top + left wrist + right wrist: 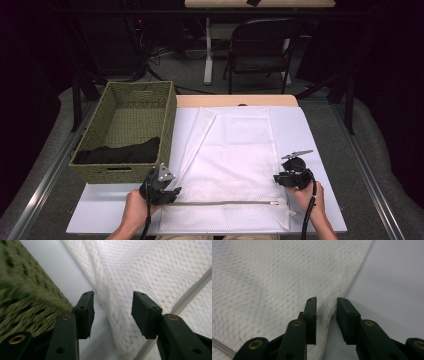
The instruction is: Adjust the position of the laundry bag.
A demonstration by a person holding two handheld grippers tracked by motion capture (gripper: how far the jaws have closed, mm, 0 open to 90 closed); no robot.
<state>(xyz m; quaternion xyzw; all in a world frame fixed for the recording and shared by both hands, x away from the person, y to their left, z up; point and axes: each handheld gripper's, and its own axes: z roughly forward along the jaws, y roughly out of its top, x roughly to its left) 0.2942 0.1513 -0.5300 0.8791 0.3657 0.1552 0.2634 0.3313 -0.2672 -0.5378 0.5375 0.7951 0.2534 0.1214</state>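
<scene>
A white mesh bag (pixel 235 155) lies flat on the white table sheet (pixel 305 130), with its zipper (pixel 225 203) running along the near edge. My left gripper (pixel 172 190) is at the bag's left edge, beside the basket's near corner. In the left gripper view the left gripper (pixel 112 312) is open over a folded edge of the mesh bag (pixel 150 270), and the zipper (pixel 190 297) passes at the right. My right gripper (pixel 279 179) is at the bag's right edge. The right gripper (pixel 326 315) stands open astride the edge of the mesh bag (pixel 274 277), its pads clear of the mesh.
A green woven basket (pixel 170 125) stands at the left of the table with a black cloth (pixel 120 150) in its near end; its wall (pixel 25 302) is close to my left jaw. A dark chair (pixel 260 45) stands beyond the table.
</scene>
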